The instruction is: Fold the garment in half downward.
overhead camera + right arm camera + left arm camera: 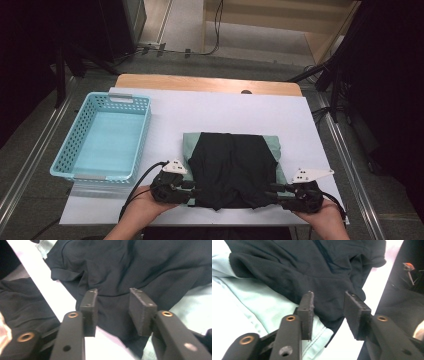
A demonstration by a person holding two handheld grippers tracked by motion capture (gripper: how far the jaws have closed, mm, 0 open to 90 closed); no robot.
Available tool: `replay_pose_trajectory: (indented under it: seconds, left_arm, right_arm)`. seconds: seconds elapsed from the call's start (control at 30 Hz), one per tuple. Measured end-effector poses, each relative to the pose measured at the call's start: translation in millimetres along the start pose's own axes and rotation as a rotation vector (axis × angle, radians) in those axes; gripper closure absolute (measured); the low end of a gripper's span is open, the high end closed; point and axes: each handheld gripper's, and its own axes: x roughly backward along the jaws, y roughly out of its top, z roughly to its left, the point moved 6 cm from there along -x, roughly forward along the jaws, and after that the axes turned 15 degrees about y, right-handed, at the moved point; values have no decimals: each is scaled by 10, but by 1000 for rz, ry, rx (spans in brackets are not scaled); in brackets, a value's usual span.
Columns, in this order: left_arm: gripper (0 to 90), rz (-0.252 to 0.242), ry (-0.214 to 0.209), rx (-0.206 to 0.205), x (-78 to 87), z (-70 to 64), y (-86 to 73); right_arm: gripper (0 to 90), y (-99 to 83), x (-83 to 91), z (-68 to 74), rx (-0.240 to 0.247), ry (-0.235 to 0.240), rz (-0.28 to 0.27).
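Both pairs of jaws stand parted with cloth showing in the gap and nothing pinched. The left gripper points at the near-left edge of the black garment, one jaw over the pale green garment beneath and the other over the black hem; the right gripper mirrors it at the near-right edge, jaws astride a wrinkled black fold. That symmetry suggests a two-cornered grab, likely to lift or fold the near hem away from the person. The black piece lies on top of the green one at the near middle of the white table, so the hem is the easiest edge to reach. Both hands come in low from the near edge, grippers angled inward toward each other. The light blue basket sits well apart on the left.
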Motion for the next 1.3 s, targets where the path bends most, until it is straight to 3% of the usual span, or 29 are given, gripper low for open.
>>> replay_pose_trajectory:
  seconds: [0.13,0.37,0.57,0.7,0.93,1.1,1.3]
  left_arm:
    - [531,-12,23,-4,-15,33,18]
    - [400,-32,37,22,-43,97,66]
    - [375,-46,60,28,-53,147,119]
    - [334,-47,68,54,-60,170,160]
    - [290,-80,83,77,-76,204,237]
    - [242,-97,109,83,-75,238,288]
    - [234,-104,141,94,-90,313,332]
  right_arm:
    - [509,21,-30,-65,-3,-22,-10]
    - [445,81,9,-169,-34,-55,-65]
    - [415,132,27,-202,-19,-77,-79]
    - [402,199,54,-240,-14,-93,-101]
    - [369,270,94,-336,-31,-114,-140]
    - [351,350,95,-390,-31,-102,-169]
    - [347,377,85,-471,-52,-119,-168]
